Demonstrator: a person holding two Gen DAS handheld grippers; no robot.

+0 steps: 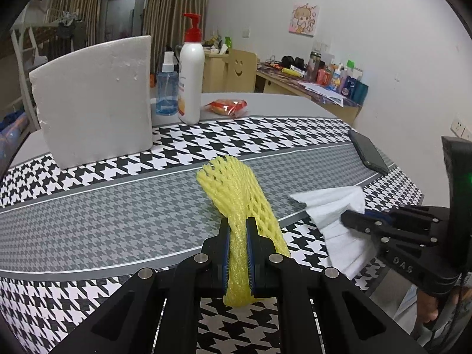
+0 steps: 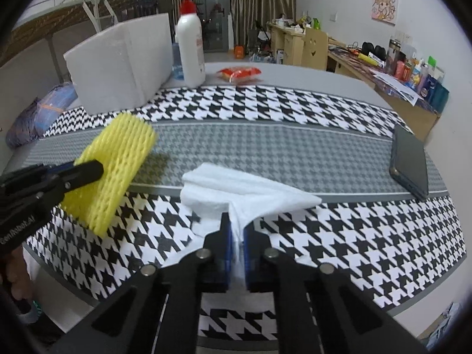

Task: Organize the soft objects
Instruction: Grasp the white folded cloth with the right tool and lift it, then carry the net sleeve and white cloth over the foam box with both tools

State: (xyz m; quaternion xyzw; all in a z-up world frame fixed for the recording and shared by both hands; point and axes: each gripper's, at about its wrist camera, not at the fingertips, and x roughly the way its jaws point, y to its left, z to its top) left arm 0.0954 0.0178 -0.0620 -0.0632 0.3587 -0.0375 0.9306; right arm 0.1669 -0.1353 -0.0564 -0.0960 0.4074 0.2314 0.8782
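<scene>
While both loads hang clear of the houndstooth mat (image 2: pixel 295 109): left gripper (image 1: pixel 238 230), jaws pinching yellow foam net (image 1: pixel 233 185), left of white cloth (image 2: pixel 244 188); right gripper (image 2: pixel 237 224), jaws pinching that cloth. Advised: firm pinch, level carry, setting down side by side.

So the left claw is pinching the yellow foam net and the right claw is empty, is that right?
Not quite. The left claw does pinch the yellow foam net, but the right claw is not empty: the right wrist view shows it shut on a white cloth.
</scene>
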